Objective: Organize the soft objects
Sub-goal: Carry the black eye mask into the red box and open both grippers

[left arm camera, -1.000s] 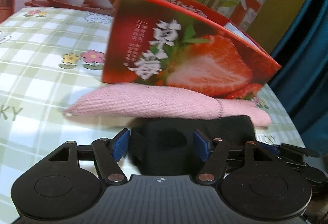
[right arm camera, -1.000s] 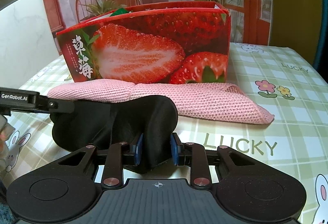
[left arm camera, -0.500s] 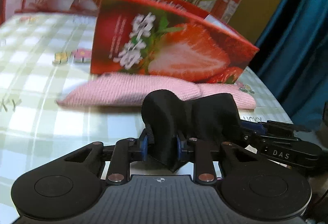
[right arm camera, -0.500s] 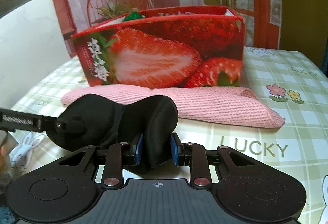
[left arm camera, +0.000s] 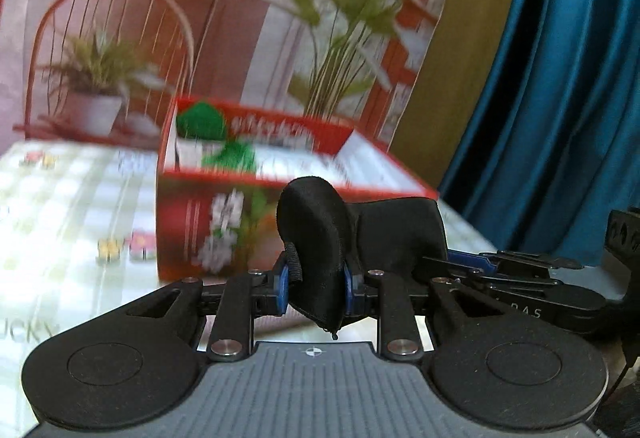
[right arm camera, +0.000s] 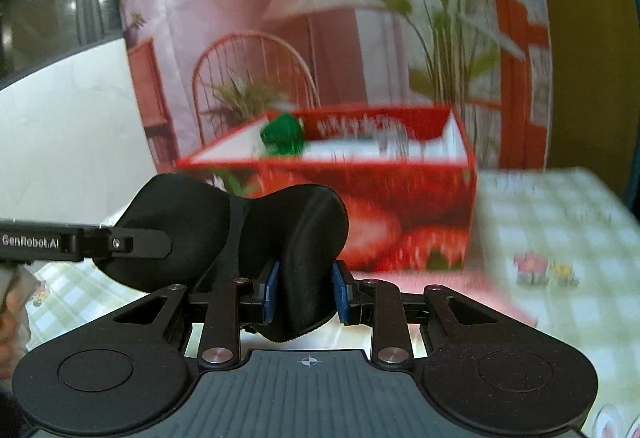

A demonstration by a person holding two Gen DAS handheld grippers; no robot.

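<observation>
Both grippers clamp the same black eye mask (left arm camera: 316,238), one at each end. The left gripper (left arm camera: 314,288) pinches one padded lobe at centre frame; the right gripper (right arm camera: 305,292) pinches the other lobe. The mask hangs in front of the red strawberry box (right arm camera: 420,205), which stands on the checked tablecloth (right arm camera: 560,238).

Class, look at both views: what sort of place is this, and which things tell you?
Probably a staged home tabletop: a checked tablecloth printed with flowers, a backdrop picturing a chair and plants, and a blue curtain beside it.
</observation>
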